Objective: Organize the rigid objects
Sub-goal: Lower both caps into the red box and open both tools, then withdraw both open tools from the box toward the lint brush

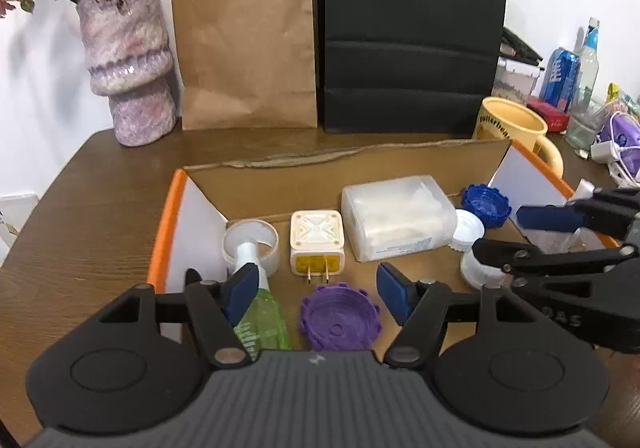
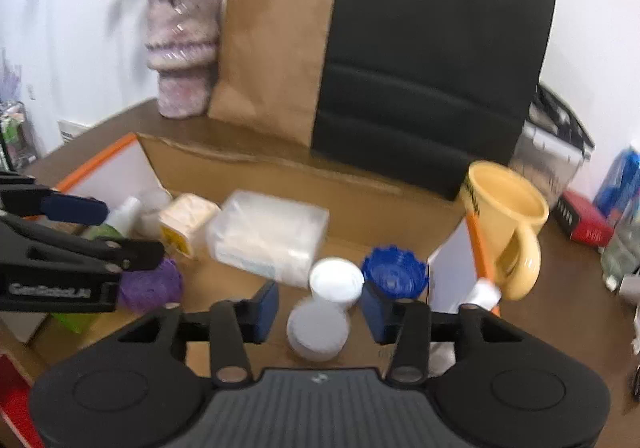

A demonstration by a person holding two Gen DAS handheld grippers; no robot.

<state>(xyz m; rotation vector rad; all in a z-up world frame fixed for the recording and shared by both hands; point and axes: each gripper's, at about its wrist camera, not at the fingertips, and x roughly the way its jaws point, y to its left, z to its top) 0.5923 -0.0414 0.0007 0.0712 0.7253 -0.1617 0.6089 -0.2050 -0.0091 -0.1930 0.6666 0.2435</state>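
One legible word — "Butter" on the yellow mug (image 1: 516,124).

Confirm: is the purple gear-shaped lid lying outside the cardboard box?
No, the purple lid lies on the floor of the cardboard box, beside the green bottle.

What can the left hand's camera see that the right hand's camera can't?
Only the left wrist view shows the clear roll of tape and the purple pouch with a white cable at the table's right edge.

Only the right wrist view shows the red thing at the bottom left corner.

Both show the cardboard box, blue ridged plastic lid, purple ridged lid and yellow mug.
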